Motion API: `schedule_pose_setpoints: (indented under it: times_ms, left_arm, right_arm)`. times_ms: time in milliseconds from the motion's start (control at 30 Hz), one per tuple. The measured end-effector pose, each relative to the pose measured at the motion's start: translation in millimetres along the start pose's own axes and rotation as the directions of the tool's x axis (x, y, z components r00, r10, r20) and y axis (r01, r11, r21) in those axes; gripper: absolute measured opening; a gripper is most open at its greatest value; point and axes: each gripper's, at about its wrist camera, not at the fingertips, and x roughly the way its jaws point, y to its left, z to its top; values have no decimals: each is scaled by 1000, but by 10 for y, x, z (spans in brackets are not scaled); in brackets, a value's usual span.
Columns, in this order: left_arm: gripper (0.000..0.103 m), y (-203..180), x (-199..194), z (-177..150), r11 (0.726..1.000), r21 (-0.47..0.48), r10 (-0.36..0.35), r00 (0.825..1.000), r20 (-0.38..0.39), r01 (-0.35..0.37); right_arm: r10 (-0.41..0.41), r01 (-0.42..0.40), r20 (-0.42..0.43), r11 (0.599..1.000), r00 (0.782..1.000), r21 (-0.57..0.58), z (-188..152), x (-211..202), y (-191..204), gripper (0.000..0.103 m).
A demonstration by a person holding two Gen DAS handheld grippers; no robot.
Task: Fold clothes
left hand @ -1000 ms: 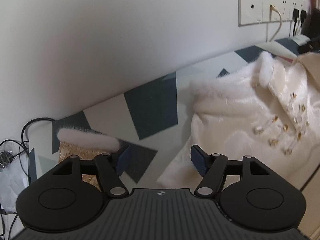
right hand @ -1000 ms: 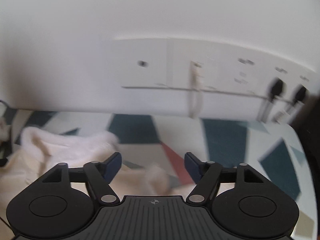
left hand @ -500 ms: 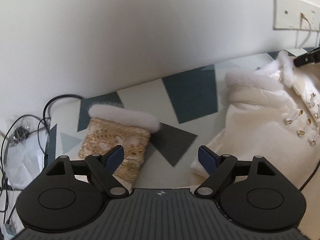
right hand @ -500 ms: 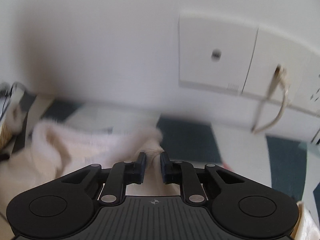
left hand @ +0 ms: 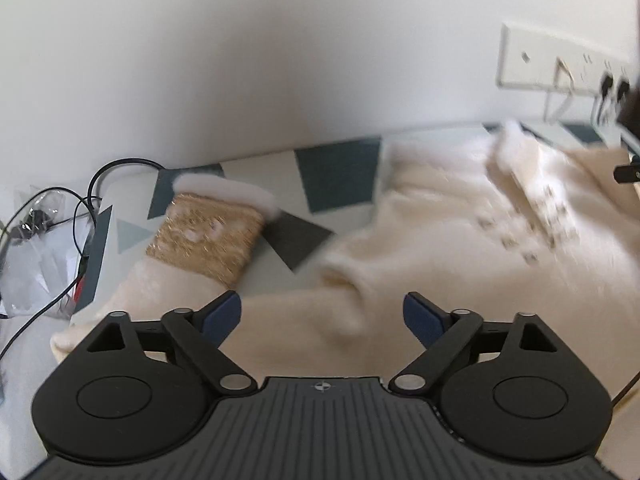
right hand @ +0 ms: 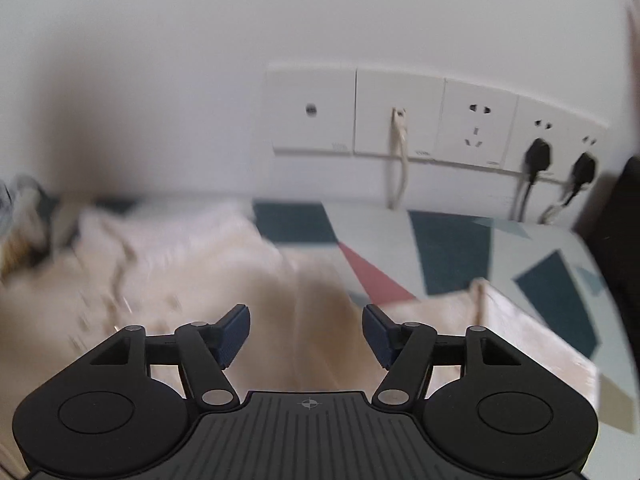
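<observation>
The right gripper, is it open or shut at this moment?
Open. The right gripper has its two blue pads set wide apart above the cream garment, with nothing held between them.

The left gripper (left hand: 322, 314) has its two fingers spread wide apart, with the blue pads (left hand: 222, 314) facing each other and nothing between them. The right gripper (right hand: 306, 334) also has its fingers apart, a little less wide, and its blue pads (right hand: 234, 334) hold nothing. Both grippers point forward and slightly downward.
</observation>
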Motion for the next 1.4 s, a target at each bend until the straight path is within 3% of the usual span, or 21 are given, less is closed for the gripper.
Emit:
schedule_pose_setpoints:
  times_ms: [67,100,133,267,333,400,433,500,600,700,800,967,1033,1100,1233,1400]
  left_arm:
    - [91,-136,28,-86,1000,-17,0,1000,-28,0]
    - [91,-178,52,-121,999,-41,-14,999,-47,12]
    - [91,-206,77,-143,998,-60,-18,998,-60,14]
    - [91,-273,195,-192,996,-91,16,995,-96,-24]
    - [91,-267,262,-212,994,-97,42,992,-118,-54]
    - [91,-228,274,-225,991,-124,43,992,-122,-58]
    - [91,-209,274,-228,989,-138,44,991,-126,-62]
    - [91,-182,270,-237,984,-157,59,990,-129,-79]
    - [93,-145,264,-250,977,-185,83,988,-133,-107]
    - [95,-138,279,-253,971,-192,119,986,-120,-141]
    - [98,-73,326,-240,955,-219,178,978,-109,-199]
    - [103,93,372,-294,934,-274,211,973,-91,-229]
    - [103,70,336,-347,935,-259,229,970,-78,-242]
    - [103,63,307,-377,936,-248,238,968,-75,-249]
    - [103,160,285,-413,939,-262,208,975,-79,-222]
    - [103,164,265,-460,960,-203,188,981,-47,-193]
  right_arm:
    - [-53,53,-28,999,998,10,-99,96,-11,56]
    - [-53,54,-43,998,998,43,-118,156,-89,40]
    - [-52,56,-55,995,997,79,-131,209,-171,9]
    - [-102,100,-3,961,995,258,5,262,-572,8]
    - [-175,163,10,937,985,308,88,302,-687,15]
    - [-248,229,13,914,969,334,155,319,-734,33]
    - [-272,249,19,906,962,342,185,310,-746,37]
    - [-233,208,53,932,971,296,222,259,-652,40]
    - [-145,130,76,976,986,176,258,233,-436,62]
    - [-78,77,9,997,997,14,194,371,-128,72]
    - [-161,160,-39,987,986,-34,86,540,-36,85]
    - [-179,183,-46,978,983,101,-77,612,-261,90]
    - [-207,211,-44,971,977,109,-140,567,-263,91]
    - [-212,221,-68,956,975,192,-188,508,-342,92]
    - [-244,256,-79,935,966,246,-359,328,-377,91]
    - [-268,289,-111,917,957,274,-568,70,-328,91]
